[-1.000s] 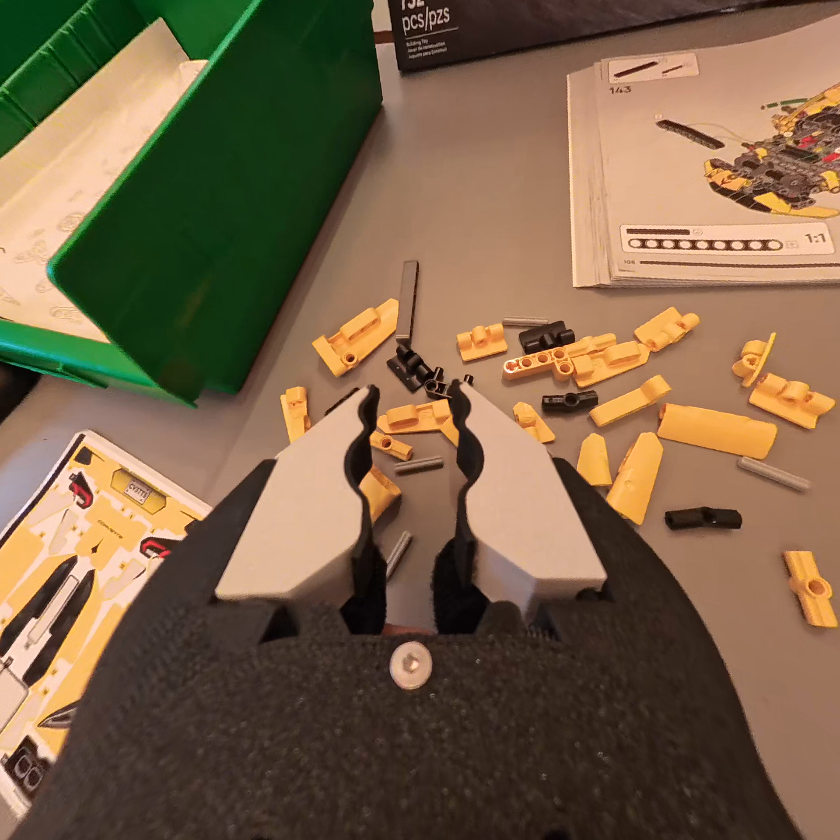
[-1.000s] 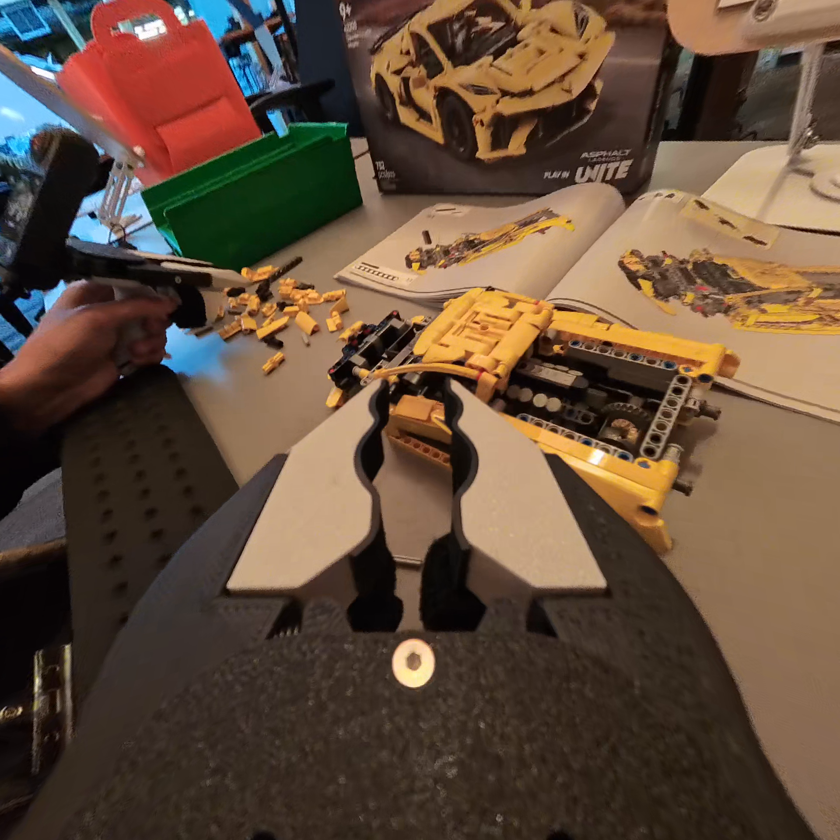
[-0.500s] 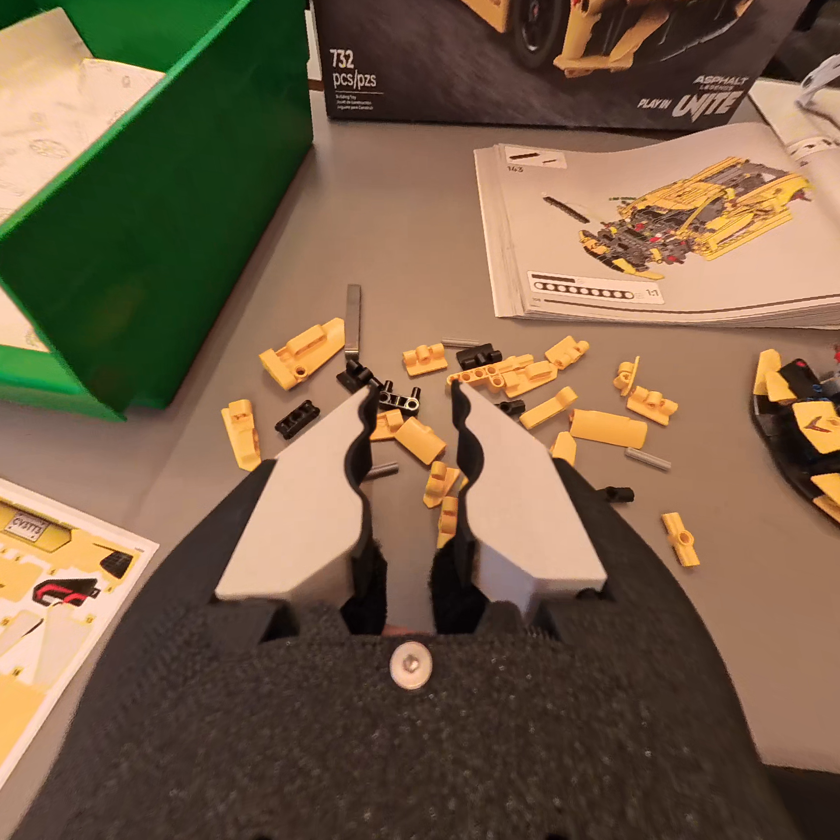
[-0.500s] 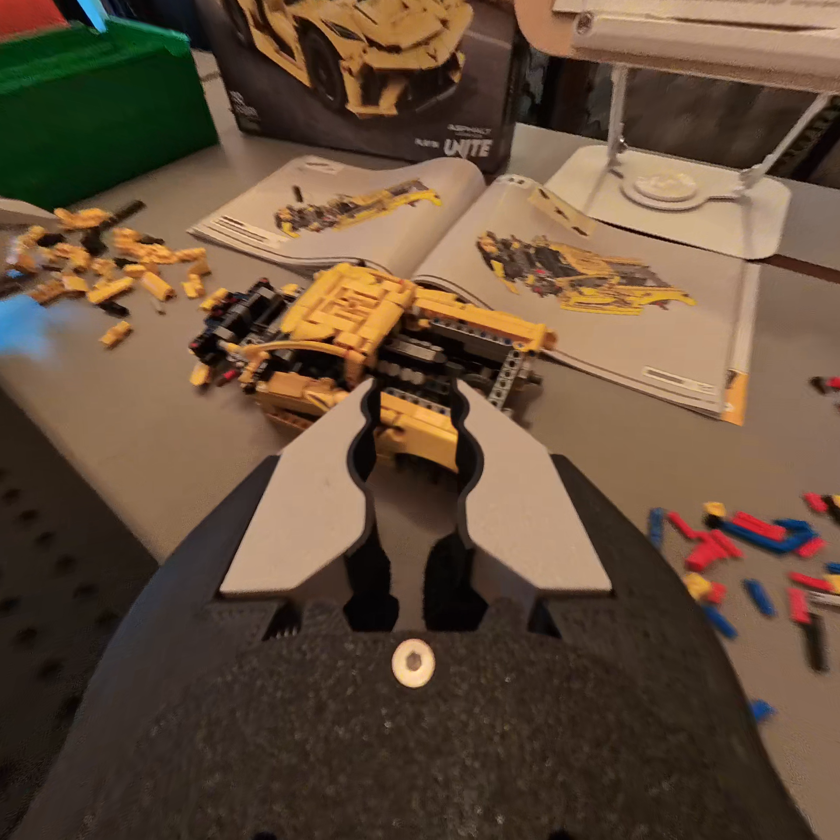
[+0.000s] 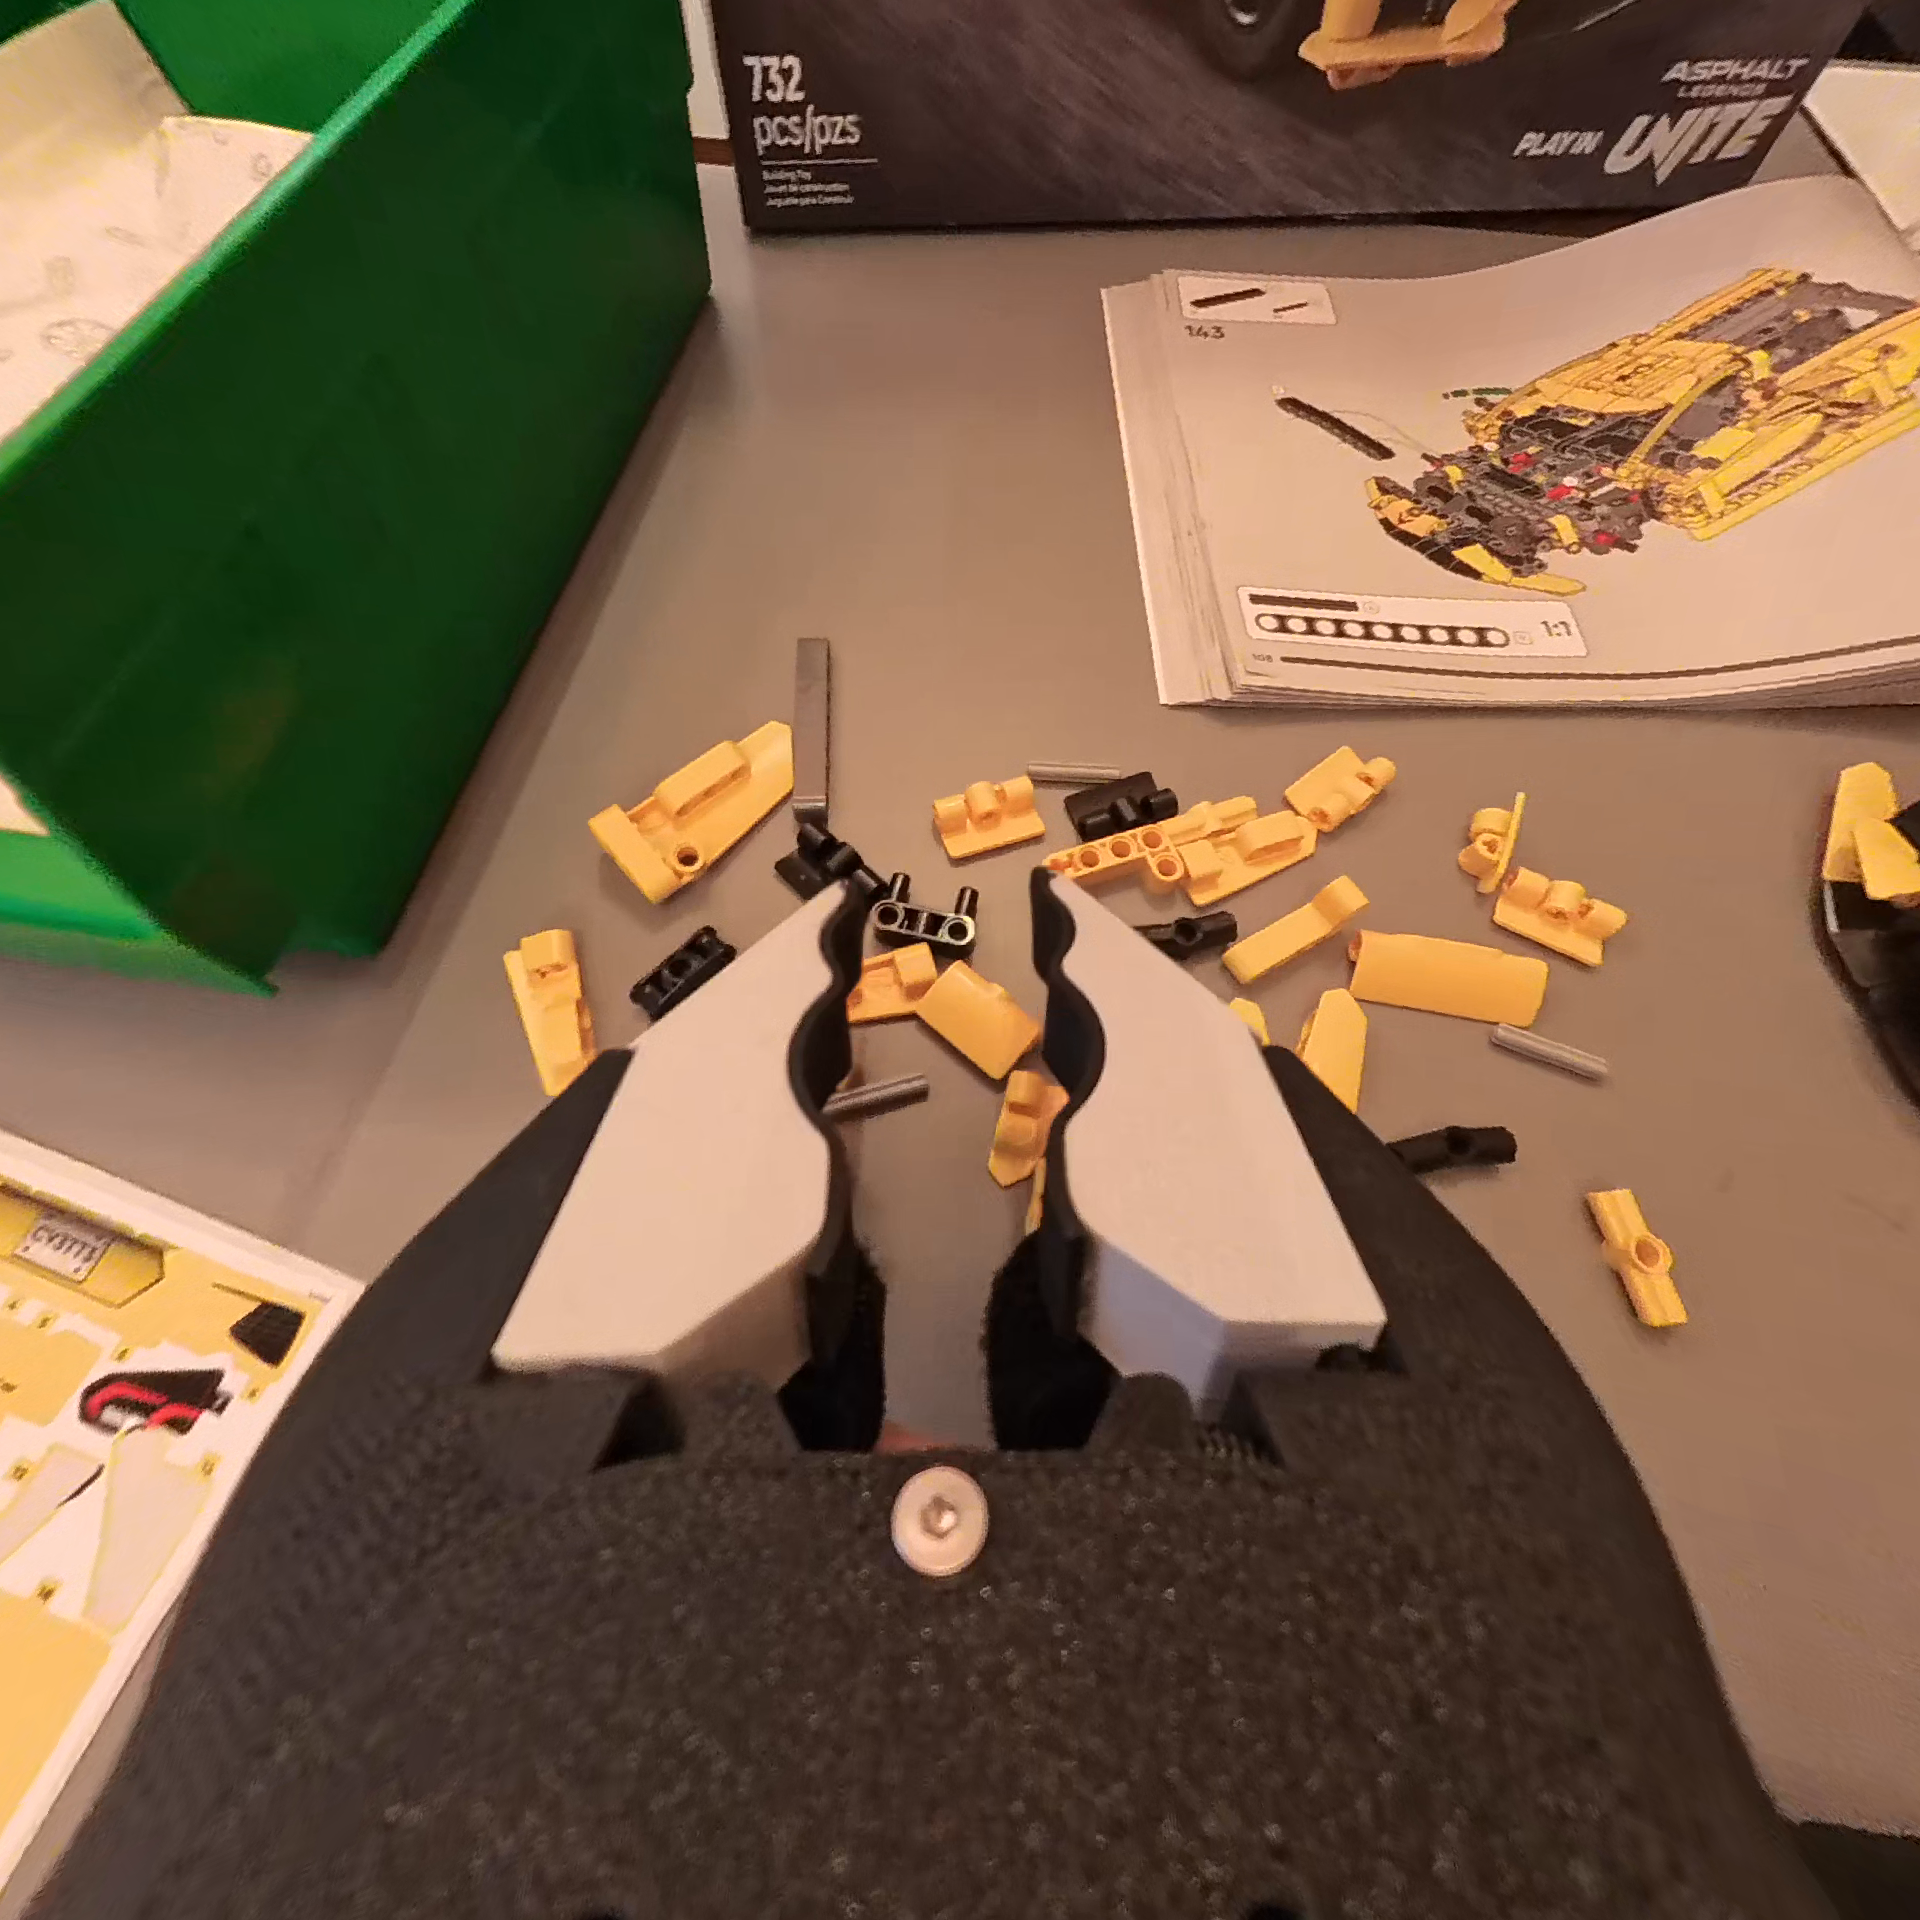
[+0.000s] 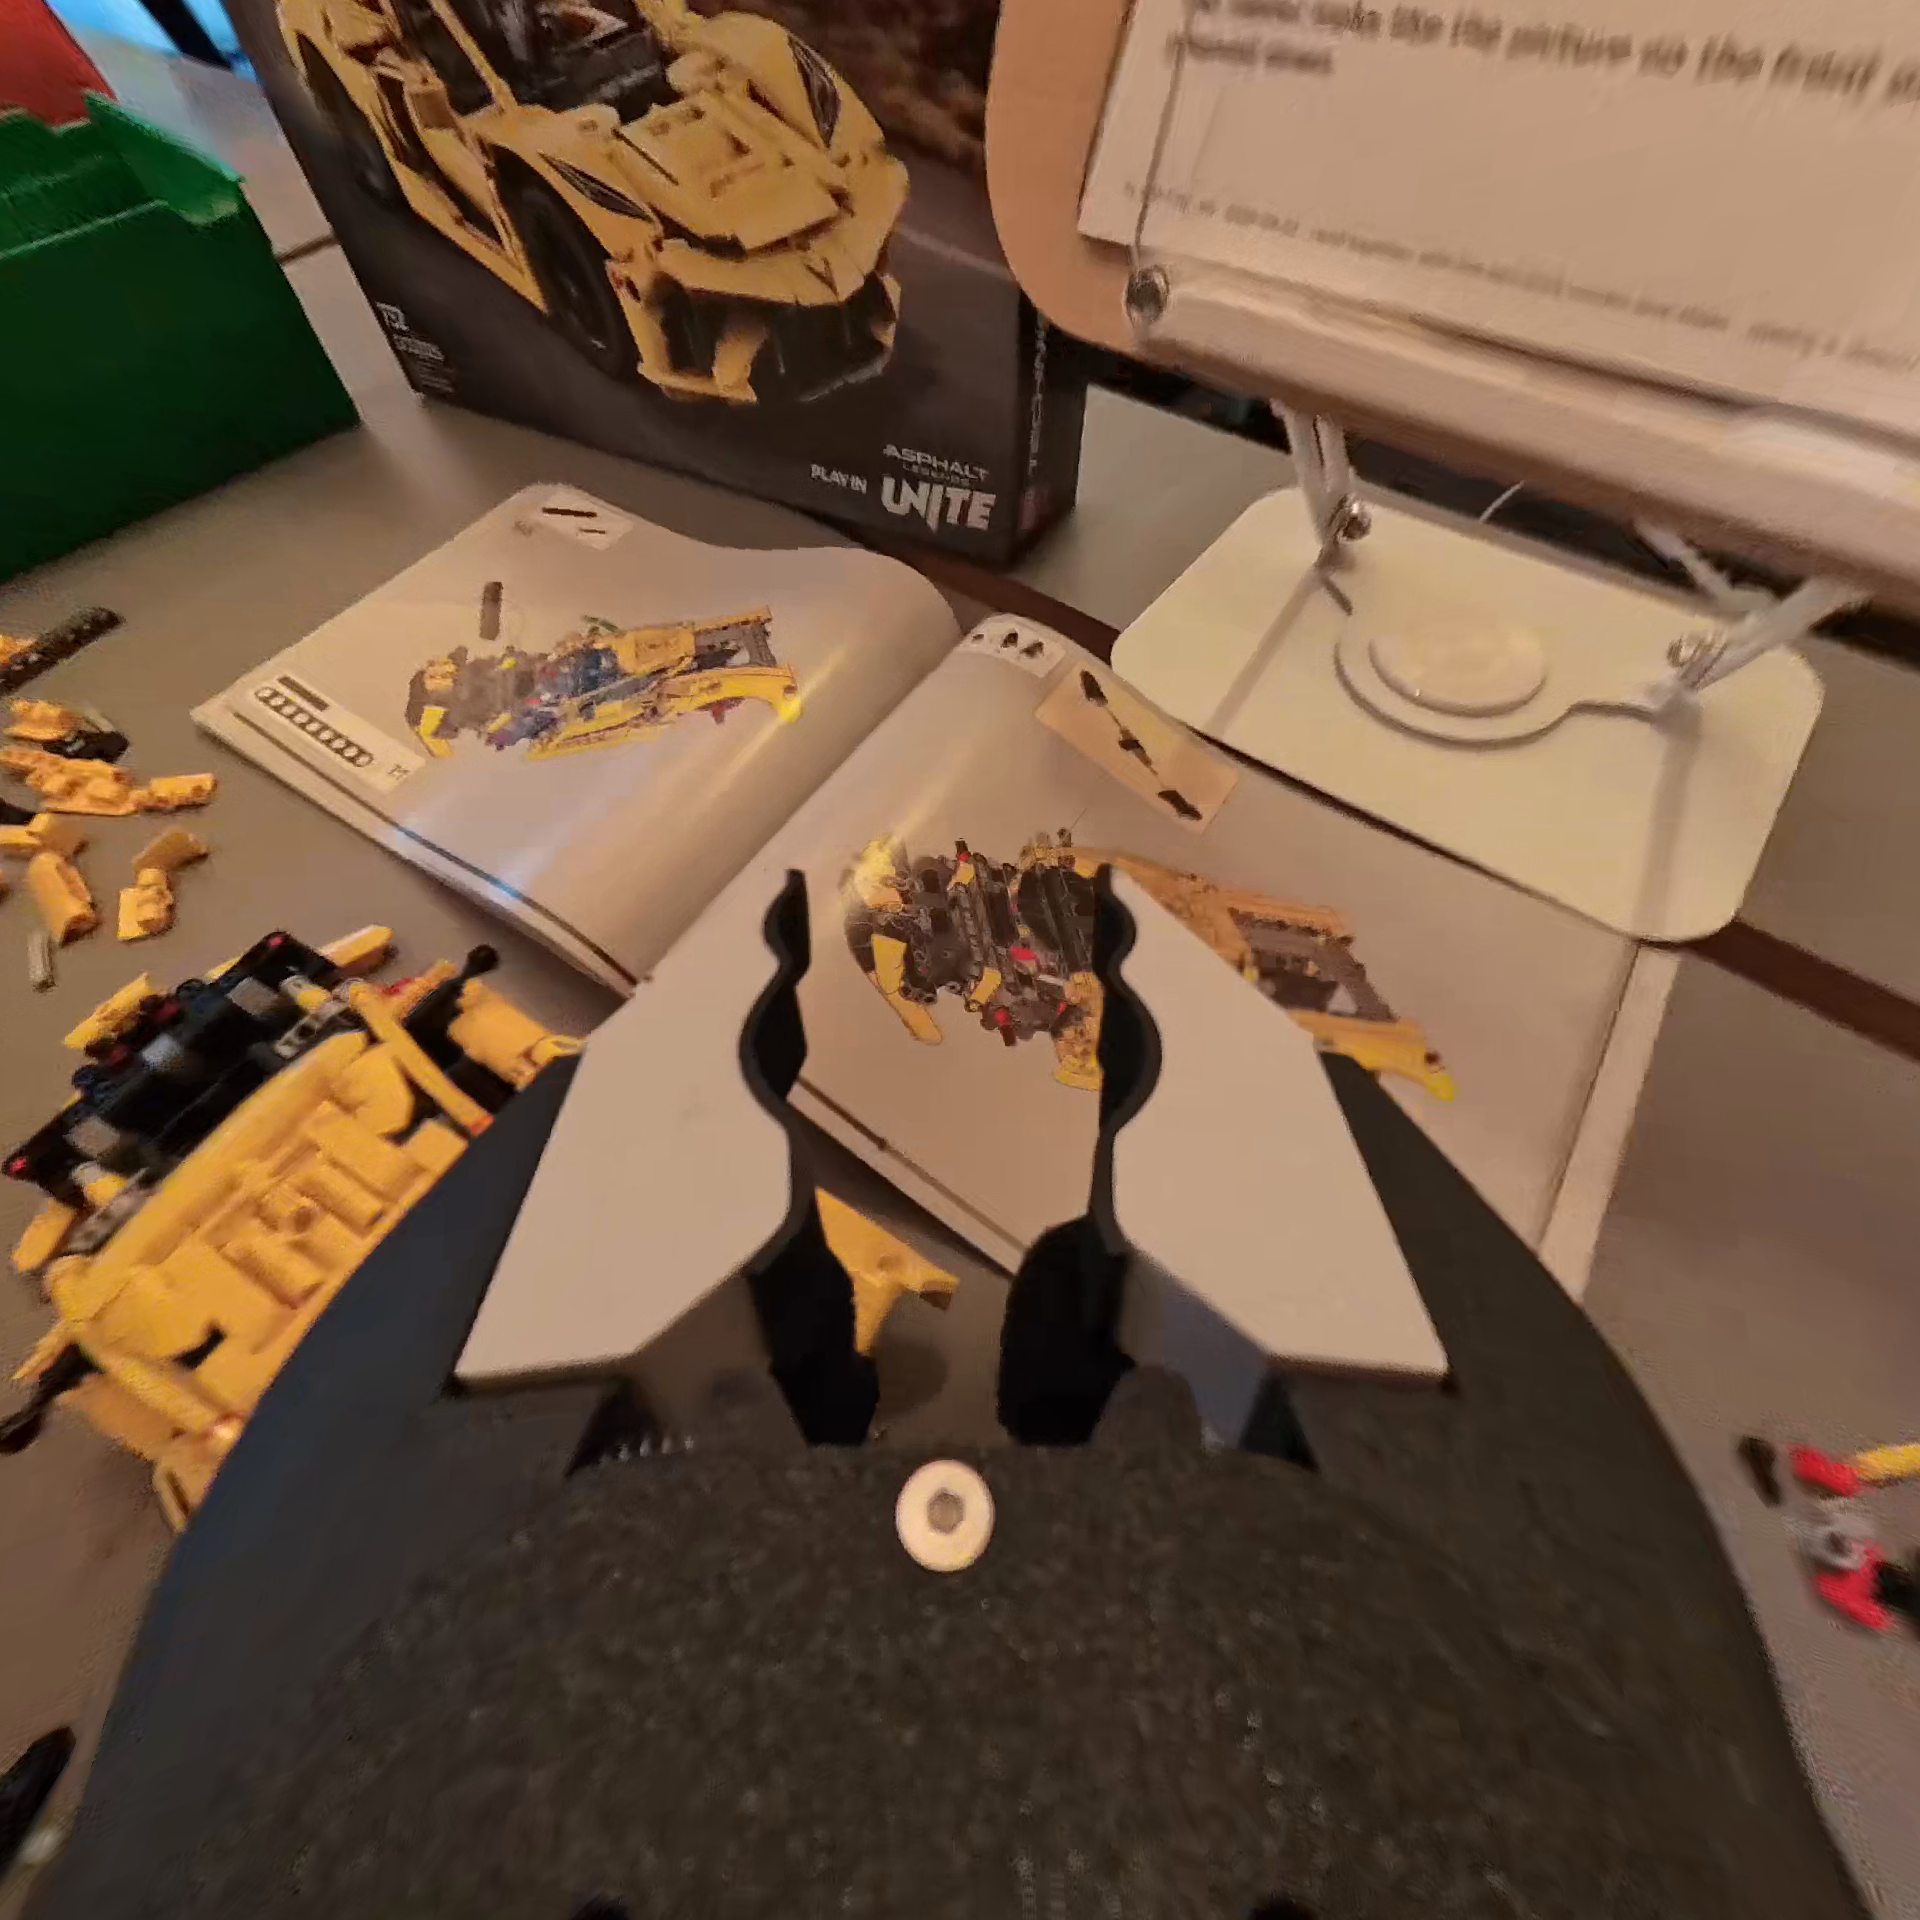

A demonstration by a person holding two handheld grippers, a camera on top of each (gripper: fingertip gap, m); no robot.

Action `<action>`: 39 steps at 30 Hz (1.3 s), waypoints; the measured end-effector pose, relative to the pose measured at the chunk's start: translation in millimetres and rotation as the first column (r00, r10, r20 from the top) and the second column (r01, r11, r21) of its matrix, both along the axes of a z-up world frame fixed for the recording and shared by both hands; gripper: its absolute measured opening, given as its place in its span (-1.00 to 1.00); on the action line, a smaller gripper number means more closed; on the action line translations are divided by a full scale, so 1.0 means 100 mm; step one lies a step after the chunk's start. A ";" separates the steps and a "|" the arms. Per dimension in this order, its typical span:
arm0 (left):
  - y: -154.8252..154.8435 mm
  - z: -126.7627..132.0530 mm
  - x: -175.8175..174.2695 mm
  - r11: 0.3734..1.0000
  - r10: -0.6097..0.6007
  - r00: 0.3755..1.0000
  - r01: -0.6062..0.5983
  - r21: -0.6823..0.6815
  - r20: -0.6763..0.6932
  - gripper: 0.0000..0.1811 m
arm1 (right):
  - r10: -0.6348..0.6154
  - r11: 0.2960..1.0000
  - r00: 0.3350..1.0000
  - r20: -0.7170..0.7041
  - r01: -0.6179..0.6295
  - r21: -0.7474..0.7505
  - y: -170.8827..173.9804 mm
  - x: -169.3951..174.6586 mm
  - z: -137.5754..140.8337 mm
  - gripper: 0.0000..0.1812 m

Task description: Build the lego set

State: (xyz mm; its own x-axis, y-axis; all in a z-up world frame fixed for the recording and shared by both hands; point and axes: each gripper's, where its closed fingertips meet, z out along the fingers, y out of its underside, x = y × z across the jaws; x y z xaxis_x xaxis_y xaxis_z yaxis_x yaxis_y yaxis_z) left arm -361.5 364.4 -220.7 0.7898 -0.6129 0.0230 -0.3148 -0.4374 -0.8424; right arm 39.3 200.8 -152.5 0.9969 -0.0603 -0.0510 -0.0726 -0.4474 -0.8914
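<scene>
Two grippers, both empty. Left gripper [image 5: 940, 894] hangs over the scatter of loose yellow and black plastic pieces [image 5: 1444, 977] on the grey tabletop [image 5: 935, 436], jaws apart, tips bracketing a small black connector with two pins [image 5: 925, 918] and a yellow sloped panel piece [image 5: 977, 1016]. Right gripper [image 6: 951, 894] is held above the open instruction booklet [image 6: 623, 769], jaws spread wide, nothing between them. Half-built yellow and black car model [image 6: 239, 1174] sits low left of it, near the booklet's edge; dark set box [image 6: 675, 260] and green plastic bin [image 5: 343, 499] stand behind.

Risks, as I judge them: pieces lie crowded and touching under the left tips, so closing there could pinch two at once or flick the small connector away. Grey axle pin [image 5: 878, 1094] lies just beside the left finger and looks likely to roll if nudged. Right view is blurred, suggesting fast motion; a careless sweep back could clip the model.

Against a second ago: right gripper then faced the model with narrower jaws; it has since swung right to the booklet and opened further. Left gripper has pulled back and higher from the pile, so box and booklet page show more fully.
</scene>
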 end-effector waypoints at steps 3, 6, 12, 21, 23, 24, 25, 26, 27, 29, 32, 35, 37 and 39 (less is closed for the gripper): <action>-0.01 0.07 0.06 0.998 -0.032 0.999 0.031 0.049 0.023 -0.65 | -0.044 0.998 0.999 0.020 0.045 -0.051 -0.12 0.16 -0.23 -0.55; 0.00 0.12 0.07 0.991 -0.023 1.000 0.026 0.131 -0.020 -0.68 | -0.073 0.994 0.997 -0.005 0.072 -0.079 -0.19 0.26 -0.29 -0.56; 0.08 0.00 -0.03 0.994 0.046 0.997 -0.039 0.101 -0.063 -0.68 | -0.050 0.997 0.998 -0.024 0.049 -0.067 -0.19 0.18 -0.29 -0.59; 0.07 0.04 -0.02 0.995 0.028 1.000 -0.027 0.094 -0.009 -0.68 | -0.036 0.996 0.999 -0.016 0.035 -0.087 -0.20 0.15 -0.31 -0.63; 0.07 0.07 -0.02 0.994 0.026 1.000 -0.026 0.107 -0.004 -0.68 | -0.041 0.995 0.999 -0.005 0.040 -0.087 -0.21 0.16 -0.30 -0.64; 0.07 0.08 -0.02 0.993 0.028 1.000 -0.028 0.111 0.000 -0.68 | -0.043 0.995 0.999 -0.001 0.043 -0.089 -0.22 0.17 -0.29 -0.65; 0.08 0.08 -0.03 0.993 0.034 0.999 -0.034 0.111 0.004 -0.68 | -0.044 0.995 0.999 0.002 0.044 -0.086 -0.23 0.17 -0.28 -0.66; 0.09 0.08 -0.05 0.993 0.049 0.999 -0.050 0.109 0.007 -0.70 | -0.044 0.996 0.999 0.003 0.044 -0.077 -0.24 0.17 -0.26 -0.66; 0.11 0.09 -0.08 0.992 0.071 0.997 -0.072 0.106 0.012 -0.72 | -0.045 0.997 0.999 0.003 0.045 -0.065 -0.25 0.17 -0.25 -0.67; 0.14 0.13 -0.15 0.988 0.113 0.992 -0.118 0.097 0.053 -0.74 | -0.046 0.998 0.999 0.000 0.046 -0.048 -0.24 0.14 -0.21 -0.70; 0.18 0.22 -0.26 0.982 0.160 0.975 -0.173 0.075 0.156 -0.74 | -0.034 0.999 0.999 0.020 0.035 -0.031 -0.23 0.08 -0.16 -0.73; 0.21 0.31 -0.37 0.976 0.195 0.946 -0.214 0.048 0.261 -0.75 | -0.023 0.999 0.999 0.047 0.025 -0.027 -0.23 0.01 -0.17 -0.77; 0.18 0.33 -0.38 0.981 0.179 0.931 -0.194 0.014 0.319 -0.75 | -0.014 0.999 0.998 0.057 0.016 -0.031 -0.22 -0.03 -0.17 -0.78; 0.16 0.36 -0.36 0.987 0.150 0.918 -0.161 0.001 0.368 -0.76 | -0.002 0.999 0.998 0.060 0.004 -0.035 -0.20 -0.09 -0.17 -0.78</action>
State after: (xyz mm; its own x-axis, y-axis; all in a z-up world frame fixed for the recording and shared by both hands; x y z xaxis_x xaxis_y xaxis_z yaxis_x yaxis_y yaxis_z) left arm -397.1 380.8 -184.9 0.8154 -0.4878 0.3116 0.0875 -0.4283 -0.8994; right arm 30.7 180.6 -169.7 0.9979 -0.0644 0.0110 -0.0212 -0.4784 -0.8779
